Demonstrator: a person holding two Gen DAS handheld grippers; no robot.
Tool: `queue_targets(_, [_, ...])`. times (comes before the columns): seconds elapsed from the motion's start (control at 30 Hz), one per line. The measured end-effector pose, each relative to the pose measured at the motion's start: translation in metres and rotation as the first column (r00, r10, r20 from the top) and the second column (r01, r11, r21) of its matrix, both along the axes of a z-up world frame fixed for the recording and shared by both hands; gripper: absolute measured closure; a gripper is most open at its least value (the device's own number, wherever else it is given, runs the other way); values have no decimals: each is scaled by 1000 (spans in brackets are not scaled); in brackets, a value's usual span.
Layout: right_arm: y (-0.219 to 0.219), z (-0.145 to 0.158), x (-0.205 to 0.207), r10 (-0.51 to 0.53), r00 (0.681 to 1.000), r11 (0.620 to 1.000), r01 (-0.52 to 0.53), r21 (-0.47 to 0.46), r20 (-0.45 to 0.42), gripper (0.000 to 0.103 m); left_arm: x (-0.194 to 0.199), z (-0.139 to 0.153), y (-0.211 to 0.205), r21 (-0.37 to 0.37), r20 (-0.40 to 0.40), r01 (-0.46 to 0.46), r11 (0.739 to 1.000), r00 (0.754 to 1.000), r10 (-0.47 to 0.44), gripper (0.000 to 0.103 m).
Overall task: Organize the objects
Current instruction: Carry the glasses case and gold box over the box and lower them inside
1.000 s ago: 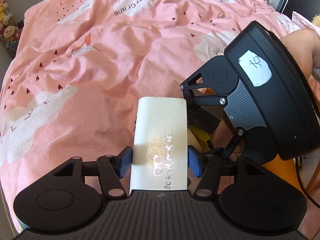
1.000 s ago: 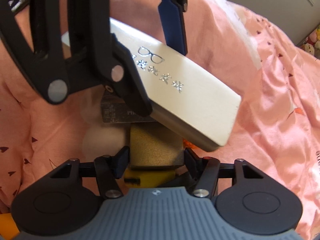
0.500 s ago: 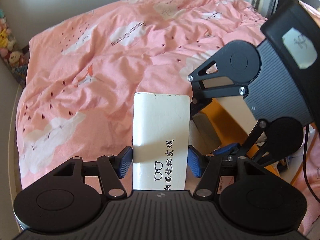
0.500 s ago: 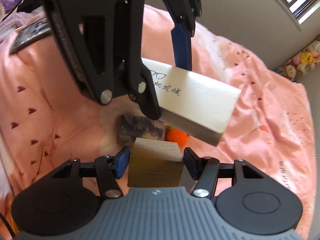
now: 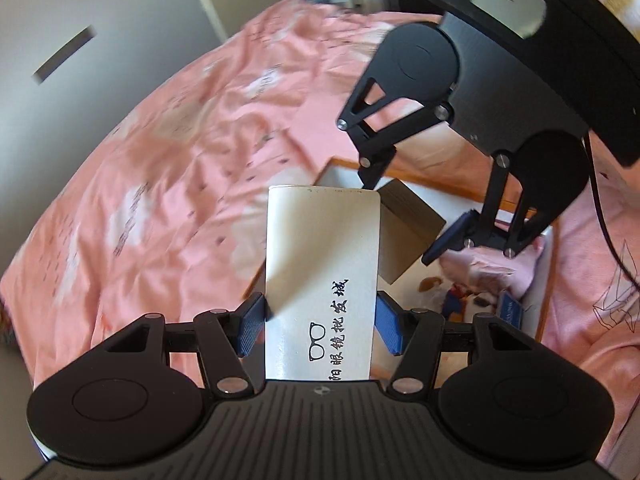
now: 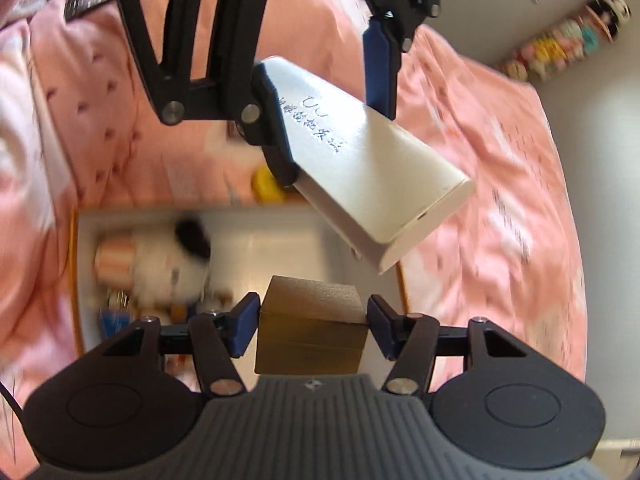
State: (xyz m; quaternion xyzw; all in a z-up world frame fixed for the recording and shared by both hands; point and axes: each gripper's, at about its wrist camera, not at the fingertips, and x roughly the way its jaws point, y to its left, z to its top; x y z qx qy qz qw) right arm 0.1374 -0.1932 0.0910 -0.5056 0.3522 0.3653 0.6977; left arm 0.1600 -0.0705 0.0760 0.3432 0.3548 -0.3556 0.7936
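My left gripper (image 5: 320,326) is shut on a white glasses case (image 5: 322,272) printed with a spectacles logo; the case juts forward above the bed. In the right wrist view the same white glasses case (image 6: 372,168) hangs tilted from the left gripper (image 6: 326,104). My right gripper (image 6: 308,322) is shut on a brown box (image 6: 312,326), held above a white storage box (image 6: 276,240). From the left wrist view the brown box (image 5: 412,228) shows beside the case, in the right gripper (image 5: 408,216), over the white storage box (image 5: 540,308).
A pink patterned quilt (image 5: 168,168) covers the bed. Inside the storage box lie a white plush toy (image 6: 168,264) and small items. A yellow object (image 6: 266,188) rests on the quilt beyond the box. Plush toys (image 6: 560,44) line the far wall.
Both grippers have risen and swung sideways with their loads. The storage box with the plush toy has come into view beneath them; the left gripper has rolled.
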Motion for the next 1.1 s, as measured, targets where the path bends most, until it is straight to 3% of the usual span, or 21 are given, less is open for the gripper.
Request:
queue_targets(0.13, [-26,-20,2,-69,998,998,69,-10,-5,43,5,-28,-39,75,-19,128,989,992,-127,36])
queue_targets(0.37, [-45,-43,3,-88,996,996,88,-11,-30,43,25,-83,-75,186,-97,238,953,970,-223,36])
queue_targets(0.67, [-58,-50,17,-68,996,997,70,44,-52,43,53,-138,-83,252,-207,274,928,952,-225,36])
queue_targets(1.1, [-46,-68,25,41,995,999,-40,12,-94,43,74,-171,-89,223,-314,337,915,913,-260,36])
